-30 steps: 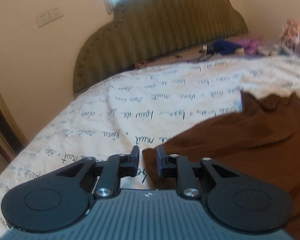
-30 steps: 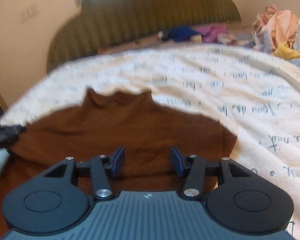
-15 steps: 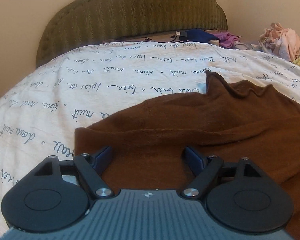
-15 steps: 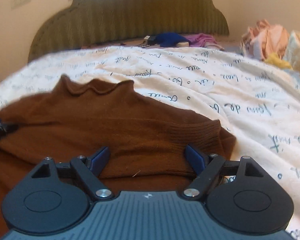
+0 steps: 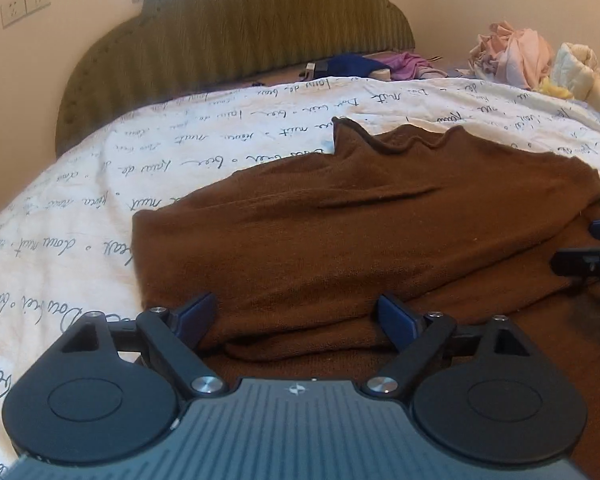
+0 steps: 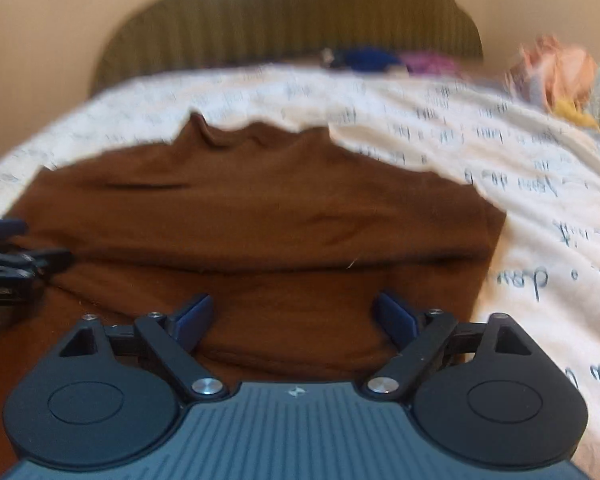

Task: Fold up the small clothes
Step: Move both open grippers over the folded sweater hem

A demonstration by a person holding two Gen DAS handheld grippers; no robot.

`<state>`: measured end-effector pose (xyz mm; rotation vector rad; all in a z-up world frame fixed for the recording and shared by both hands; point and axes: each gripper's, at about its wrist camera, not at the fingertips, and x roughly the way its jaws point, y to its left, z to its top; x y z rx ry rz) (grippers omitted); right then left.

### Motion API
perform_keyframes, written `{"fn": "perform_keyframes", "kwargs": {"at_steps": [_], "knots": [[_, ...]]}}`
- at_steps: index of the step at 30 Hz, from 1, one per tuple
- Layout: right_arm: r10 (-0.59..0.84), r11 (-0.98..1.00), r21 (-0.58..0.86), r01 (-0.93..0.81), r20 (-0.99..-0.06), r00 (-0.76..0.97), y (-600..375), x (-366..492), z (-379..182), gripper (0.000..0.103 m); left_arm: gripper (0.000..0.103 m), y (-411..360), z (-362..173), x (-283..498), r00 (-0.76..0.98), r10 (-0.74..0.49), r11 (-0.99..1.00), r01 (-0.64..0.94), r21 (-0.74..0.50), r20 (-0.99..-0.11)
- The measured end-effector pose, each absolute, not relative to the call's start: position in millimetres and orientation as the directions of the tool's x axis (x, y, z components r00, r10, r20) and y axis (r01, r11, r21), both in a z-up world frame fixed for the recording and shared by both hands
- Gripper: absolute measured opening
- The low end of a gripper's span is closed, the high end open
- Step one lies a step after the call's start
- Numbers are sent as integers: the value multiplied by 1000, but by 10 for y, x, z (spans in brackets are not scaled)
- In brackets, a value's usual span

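Note:
A brown knit top lies on the bed, folded over once, its wavy collar edge toward the headboard. It also shows in the right wrist view. My left gripper is open and empty, jaws wide, just above the near left part of the top. My right gripper is open and empty over the near right part. The right gripper's fingertips show at the right edge of the left wrist view; the left gripper's fingertips show at the left edge of the right wrist view.
The bed has a white cover with script print and a green padded headboard. Blue and purple clothes lie by the headboard. A pile of pale clothes sits at the far right.
My left gripper let go of the brown top's corner and opened wide. Both grippers drew back slightly; the folded top now lies flat.

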<state>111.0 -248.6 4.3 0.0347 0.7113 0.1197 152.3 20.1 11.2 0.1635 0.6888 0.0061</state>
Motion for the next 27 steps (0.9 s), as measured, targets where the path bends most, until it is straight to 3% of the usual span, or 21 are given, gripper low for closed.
{"fn": "perform_keyframes", "kwargs": {"at_steps": [2,4,7,9,11,12,14,16,20,22,25,26,27], "knots": [[102,993,116,-32,-670,736,-2595,1130,140,91,81,235,272,1365,781,49,988,52,143,-622],[67,993,118,19,-684,726,-2580,992,308,92,86,291,396,1092,786,-11,995,73,75,-618],[193,973,222,-58,-652,733,-2472,618,385,92,88,241,287,753,745,-97,992,127,-2,-660],[188,981,167,-99,-694,695,-2290,441,207,92,94,163,15,645,723,-65,991,129,41,-687],[136,987,23,-160,-657,742,-2158,275,22,92,89,182,73,541,749,-44,995,96,42,-661],[135,989,46,-140,-665,735,-2179,281,62,93,85,239,163,494,752,-45,998,69,10,-657],[152,988,130,-86,-688,710,-2270,274,252,93,89,407,330,336,785,-76,997,54,-55,-615],[216,971,218,-97,-627,749,-2464,99,426,93,91,604,418,222,808,-45,998,9,-63,-587],[168,945,322,54,-622,765,-3054,-121,432,93,87,1043,334,295,759,40,987,-132,-93,-650],[146,923,358,143,-668,730,-3279,-88,310,81,86,1171,265,369,724,27,976,-168,-139,-689],[188,917,378,123,-684,705,-3297,-23,198,74,83,1122,233,422,719,48,980,-169,-107,-694],[199,922,373,103,-685,700,-3252,4,199,62,57,1075,235,447,718,55,985,-154,-81,-693],[220,925,373,79,-691,689,-3206,22,206,22,34,1035,245,455,721,70,988,-147,-53,-689]]}}
